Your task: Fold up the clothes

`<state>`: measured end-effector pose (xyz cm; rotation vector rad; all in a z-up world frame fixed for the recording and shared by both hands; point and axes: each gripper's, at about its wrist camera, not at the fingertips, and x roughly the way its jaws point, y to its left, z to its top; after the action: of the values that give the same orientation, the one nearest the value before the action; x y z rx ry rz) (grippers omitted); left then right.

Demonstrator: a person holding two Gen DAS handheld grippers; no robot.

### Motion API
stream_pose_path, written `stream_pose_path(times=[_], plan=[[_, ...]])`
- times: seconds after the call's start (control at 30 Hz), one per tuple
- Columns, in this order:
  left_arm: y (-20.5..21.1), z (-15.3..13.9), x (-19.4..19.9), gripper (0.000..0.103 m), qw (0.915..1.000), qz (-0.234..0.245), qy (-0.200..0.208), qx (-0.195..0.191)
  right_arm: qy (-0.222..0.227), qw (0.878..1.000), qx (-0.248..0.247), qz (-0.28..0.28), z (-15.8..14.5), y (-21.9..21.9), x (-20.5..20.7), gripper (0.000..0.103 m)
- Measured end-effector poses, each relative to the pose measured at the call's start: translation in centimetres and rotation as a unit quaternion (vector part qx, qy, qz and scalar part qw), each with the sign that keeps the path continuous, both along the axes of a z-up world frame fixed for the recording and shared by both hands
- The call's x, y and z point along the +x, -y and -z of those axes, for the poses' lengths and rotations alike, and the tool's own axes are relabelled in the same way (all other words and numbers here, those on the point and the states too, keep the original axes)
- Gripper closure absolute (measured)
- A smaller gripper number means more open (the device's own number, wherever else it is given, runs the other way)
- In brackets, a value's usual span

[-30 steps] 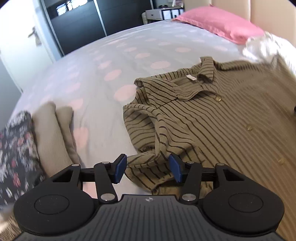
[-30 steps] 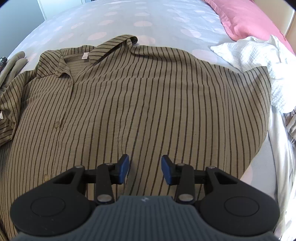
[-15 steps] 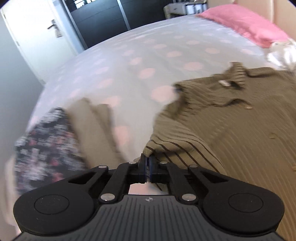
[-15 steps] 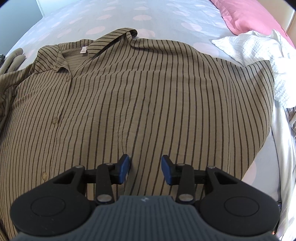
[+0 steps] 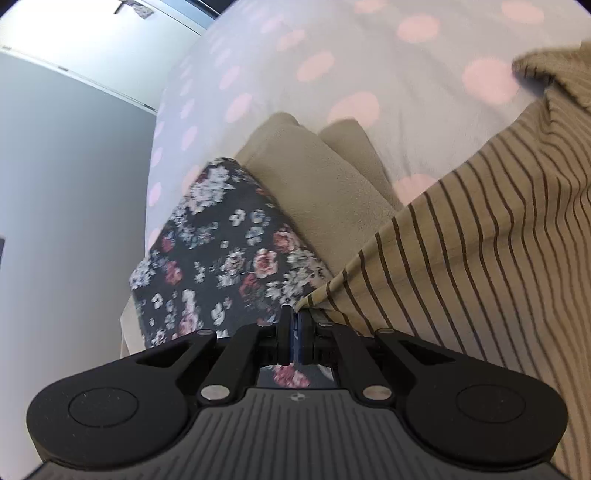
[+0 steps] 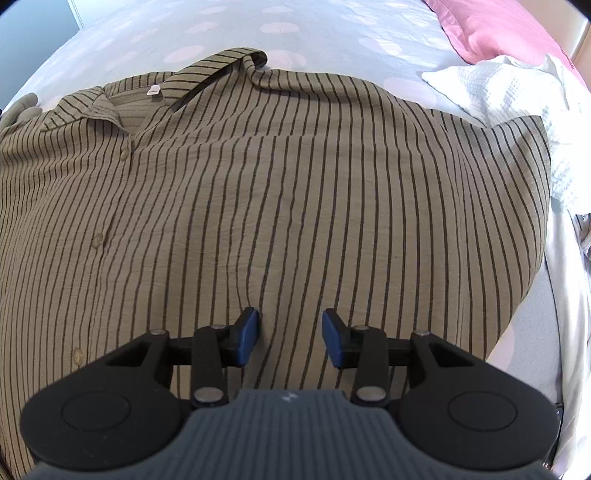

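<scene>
An olive shirt with dark stripes (image 6: 280,192) lies spread, front up, on the spotted bed. Its collar (image 6: 162,88) points to the far side. My left gripper (image 5: 294,321) is shut on the edge of the shirt's sleeve (image 5: 480,236) and holds it stretched out over the folded clothes at the left. My right gripper (image 6: 290,334) is open and empty, low over the shirt's lower front, with cloth between and below its blue pads (image 6: 246,334).
A folded dark floral garment (image 5: 221,258) and a folded beige one (image 5: 317,184) lie at the bed's left edge. A white crumpled garment (image 6: 517,107) and a pink pillow (image 6: 495,26) lie at the far right. The bedsheet (image 5: 369,55) shows beyond.
My left gripper closed on the bunched sleeve and pulled it out to the left, over the folded clothes. The right gripper stayed open and crept slightly forward over the shirt.
</scene>
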<state>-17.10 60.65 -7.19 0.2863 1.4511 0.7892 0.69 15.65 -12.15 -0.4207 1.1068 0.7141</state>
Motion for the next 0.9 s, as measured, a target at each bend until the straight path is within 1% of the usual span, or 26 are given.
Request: stream_pose_path(times=[0.07,0.13,0.2,0.23,0.27,0.3,0.33,0.37,0.43,0.47,0.53,0.57,0.6,0.7,0.8,0.83,0.87,0.9], plan=[[0.1,1.0,0.3,0.102,0.9998,0.01,-0.016,0.001,-0.001,1.0,0.0,0.0,0.0,0.0,0.0,0.061],[0.1,1.1,0.3,0.102,0.9998,0.016,-0.011,0.0,-0.002,1.0,0.0,0.0,0.1,0.0,0.0,0.061],[0.1,0.6,0.1,0.097,0.9998,0.02,0.001,-0.007,-0.004,1.0,0.0,0.0,0.1,-0.1,0.0,0.06],[0.3,0.0,0.1,0.089,0.9993,0.028,0.014,-0.018,-0.004,1.0,-0.001,0.0,0.1,-0.1,0.0,0.06],[0.5,-0.5,0.0,0.075,0.9986,0.036,0.027,-0.029,-0.005,1.0,-0.001,0.0,0.1,-0.1,0.0,0.06],[0.8,-1.1,-0.1,0.067,0.9975,0.044,0.039,-0.038,-0.005,1.0,-0.001,0.0,0.2,-0.1,0.0,0.06],[1.2,-1.6,0.1,0.059,0.9966,0.055,0.049,-0.038,-0.006,1.0,-0.001,0.0,0.2,-0.1,0.0,0.06],[1.7,-2.0,0.3,0.059,0.9953,0.063,0.061,-0.041,-0.007,1.0,-0.001,0.0,0.2,-0.1,0.1,0.06],[2.4,-2.4,1.6,0.06,0.9912,0.071,0.095,-0.058,-0.008,1.0,-0.001,0.0,0.2,-0.1,0.1,0.06],[2.8,-2.6,2.2,0.063,0.9886,0.075,0.112,-0.067,-0.008,1.0,-0.001,0.0,0.2,-0.1,0.0,0.06],[3.6,-3.0,3.5,0.074,0.9821,0.082,0.146,-0.085,-0.009,1.0,-0.002,0.0,0.3,-0.2,0.1,0.06],[3.9,-3.1,4.2,0.074,0.9777,0.085,0.164,-0.099,-0.009,1.0,-0.002,0.0,0.4,-0.2,0.1,0.06],[4.0,-3.0,5.0,0.074,0.9703,0.083,0.188,-0.128,-0.01,1.0,-0.003,0.0,0.4,-0.2,0.1,0.06],[4.2,-2.2,7.8,0.073,0.9409,0.058,0.258,-0.211,-0.011,1.0,-0.004,0.002,0.6,-0.1,0.3,0.06],[4.2,-1.0,11.0,0.072,0.9184,0.024,0.301,-0.256,-0.01,1.0,-0.001,0.0,0.6,-0.1,0.3,0.06],[4.1,-0.6,12.0,0.071,0.9104,0.01,0.314,-0.269,-0.01,1.0,0.0,-0.001,0.6,-0.2,0.3,0.06],[3.7,0.0,12.9,0.066,0.9033,-0.012,0.326,-0.278,-0.011,1.0,0.002,-0.002,0.5,-0.2,0.3,0.059],[3.2,0.5,13.8,0.064,0.8956,-0.035,0.338,-0.287,-0.011,1.0,0.003,-0.002,0.5,-0.2,0.3,0.058]])
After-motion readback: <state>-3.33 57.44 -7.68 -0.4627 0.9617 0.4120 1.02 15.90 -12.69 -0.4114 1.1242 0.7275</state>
